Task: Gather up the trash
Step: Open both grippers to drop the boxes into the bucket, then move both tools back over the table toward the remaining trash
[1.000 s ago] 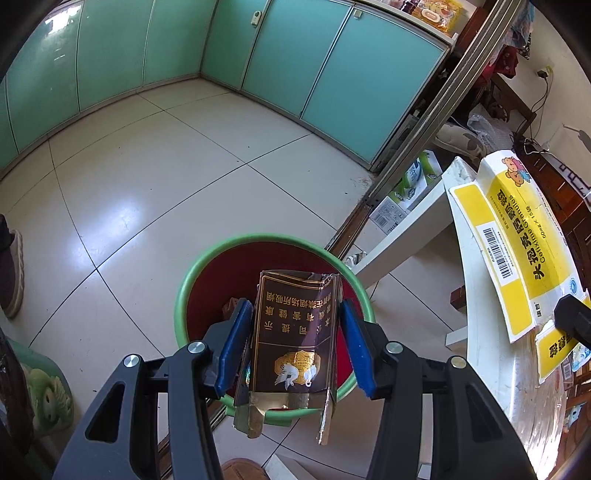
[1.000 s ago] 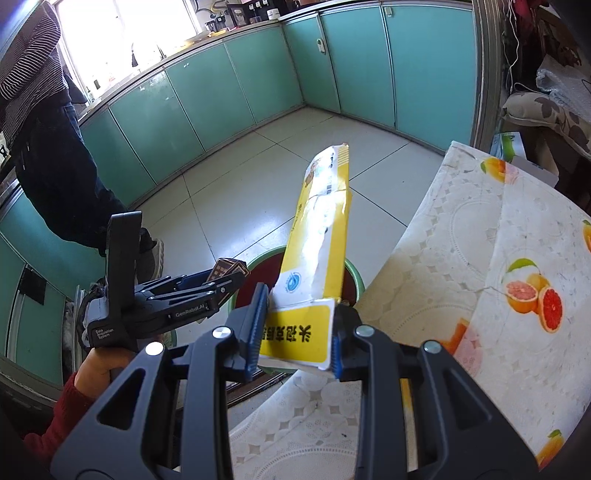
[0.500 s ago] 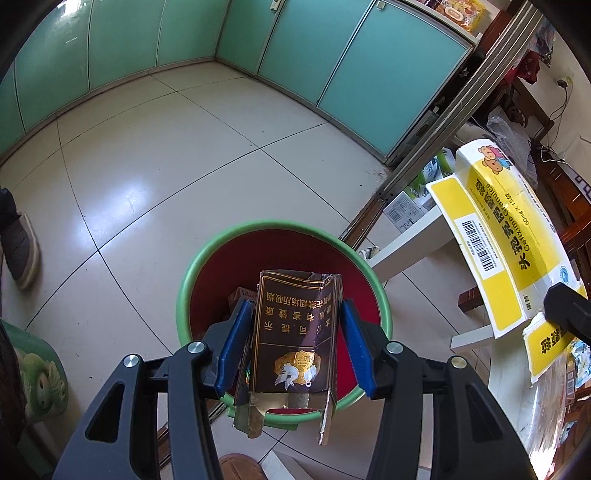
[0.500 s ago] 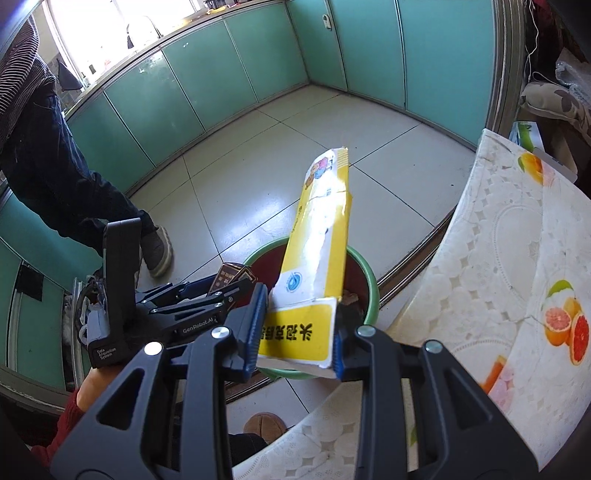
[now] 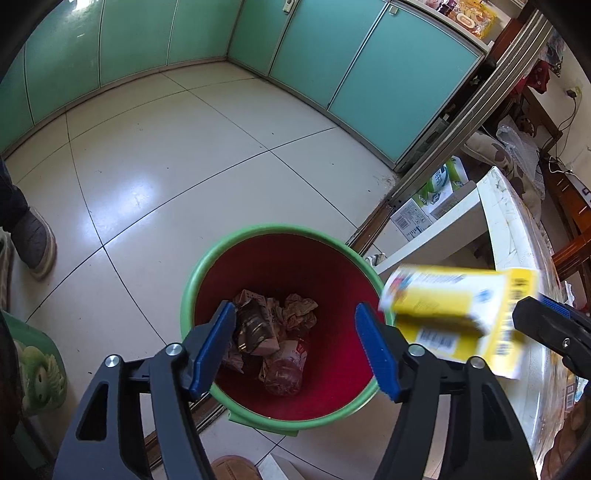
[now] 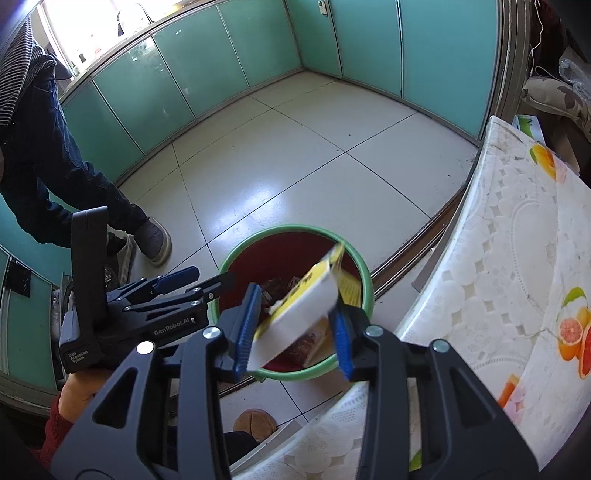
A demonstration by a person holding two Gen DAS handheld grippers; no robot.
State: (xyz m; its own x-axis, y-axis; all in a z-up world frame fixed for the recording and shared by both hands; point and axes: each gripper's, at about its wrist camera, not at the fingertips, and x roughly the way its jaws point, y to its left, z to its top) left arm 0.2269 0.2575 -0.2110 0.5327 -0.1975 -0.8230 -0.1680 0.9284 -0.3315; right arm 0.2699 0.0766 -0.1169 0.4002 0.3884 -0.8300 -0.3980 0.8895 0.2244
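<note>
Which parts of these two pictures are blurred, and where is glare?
Left wrist view: the yellow cardboard box is smeared by motion; glare patch on the pale floor tiles. Right wrist view: same box blurred, window overexposed, floor glare.

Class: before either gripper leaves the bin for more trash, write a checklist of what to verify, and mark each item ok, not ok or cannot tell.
1. Left gripper empty, jaws opening: ok.
2. Brown packet down inside the bin: ok.
3. Right gripper jaws opening, pads off the yellow box: ok.
4. Yellow box fully in the bin: not ok; blurred, tilted over the rim.
5. Box will clear the rim: cannot tell.
</note>
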